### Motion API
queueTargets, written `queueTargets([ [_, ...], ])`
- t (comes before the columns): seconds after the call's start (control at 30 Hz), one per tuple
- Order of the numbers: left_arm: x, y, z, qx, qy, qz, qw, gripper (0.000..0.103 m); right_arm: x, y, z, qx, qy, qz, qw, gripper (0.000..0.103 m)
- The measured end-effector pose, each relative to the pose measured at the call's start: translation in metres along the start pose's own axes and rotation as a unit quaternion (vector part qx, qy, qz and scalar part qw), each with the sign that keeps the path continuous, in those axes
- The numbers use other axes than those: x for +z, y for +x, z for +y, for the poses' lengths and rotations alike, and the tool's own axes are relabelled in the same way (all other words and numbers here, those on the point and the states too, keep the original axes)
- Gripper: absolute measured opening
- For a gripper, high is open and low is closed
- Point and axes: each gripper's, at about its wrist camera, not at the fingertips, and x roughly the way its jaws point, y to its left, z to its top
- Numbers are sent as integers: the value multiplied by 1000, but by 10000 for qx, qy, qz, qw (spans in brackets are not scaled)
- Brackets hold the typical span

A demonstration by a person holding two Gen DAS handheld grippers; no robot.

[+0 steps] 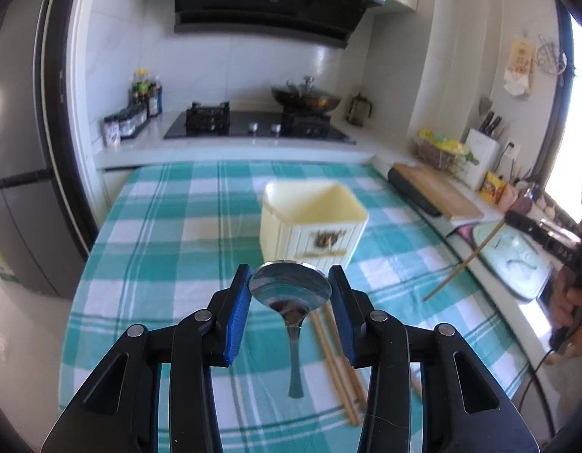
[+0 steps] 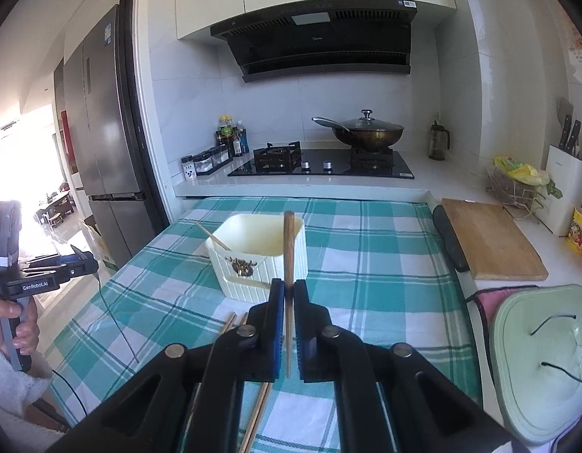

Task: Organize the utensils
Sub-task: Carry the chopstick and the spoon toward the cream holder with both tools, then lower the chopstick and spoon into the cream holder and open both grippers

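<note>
Left claw (image 1: 290, 290): clamped across the bowl of a shiny stainless-steel spoon (image 1: 291, 294), handle hanging down, held clear above the table covered in a teal-and-white checked cloth (image 1: 159, 226).

Right claw (image 2: 289, 294): clenched on a single light wooden chopstick (image 2: 289, 256), which stands nearly upright between the blue pads, its upper end showing in front of the container.

Receptacle: a cream-coloured square plastic utensil holder with ribbed sides and a floral decal (image 2: 253, 253) stands upright near the middle of the table. One thin wooden stick (image 2: 211, 236) already leans inside it at the left corner.

Outstanding items: loose wooden chopsticks (image 1: 340, 355) lie flat on the cloth, near the holder's front side. The right wrist view shows the same group (image 2: 230, 324) below the claw. The exact count cannot be told, since the claws cover part of them.

Assessment: the task appears to be at an early-to-middle stage. One piece is stowed, two are lifted and not yet deposited, and several remain on the table. Both held pieces are short of the holder's opening.
</note>
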Motion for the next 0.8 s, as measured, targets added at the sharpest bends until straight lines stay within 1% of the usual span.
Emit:
queueTargets([
  [0.07, 23, -4, 0, -40, -21, -199, 9998, 42, 16, 2, 3, 0, -97, -151, 9998, 5],
  [0.2, 73, -2, 1, -7, -163, -747, 9971, 42, 55, 10, 11, 38, -219, -568, 9981, 5],
  [0.3, 105, 14, 2, 93, -358, -1173, 9924, 42, 83, 20, 19, 81, -311, -932, 9951, 5],
  [0.37, 119, 30, 1, 192, -420, -1370, 9895, 42, 97, 33, 24, 98, -376, -1108, 9931, 5],
  [0.4, 124, 42, -1, 218, -442, -1406, 9888, 41, 102, 41, 26, 97, -418, -1184, 9920, 5],
  [0.47, 132, 69, -2, 206, -483, -1276, 9904, 41, 108, 60, 31, 128, -480, -1213, 9914, 5],
  [0.53, 135, 102, -2, 204, -519, -960, 9938, 41, 110, 90, 33, 115, -497, -976, 9939, 5],
  [0.57, 135, 118, -3, 208, -527, -783, 9953, 41, 110, 110, 32, 155, -464, -707, 9963, 5],
  [0.6, 135, 137, -4, 198, -529, -522, 9970, 41, 110, 128, 31, 255, -395, -397, 9981, 5],
  [0.67, 131, 168, -4, 171, -508, -53, 9985, 41, 108, 160, 26, 241, -290, 132, 9992, 5],
  [0.7, 128, 184, -5, 168, -483, 208, 9985, 41, 107, 177, 25, 266, -282, 460, 9982, 5],
  [0.8, 116, 217, -5, 176, -457, 714, 9962, 42, 101, 220, 19, 316, -282, 1193, 9920, 5],
])
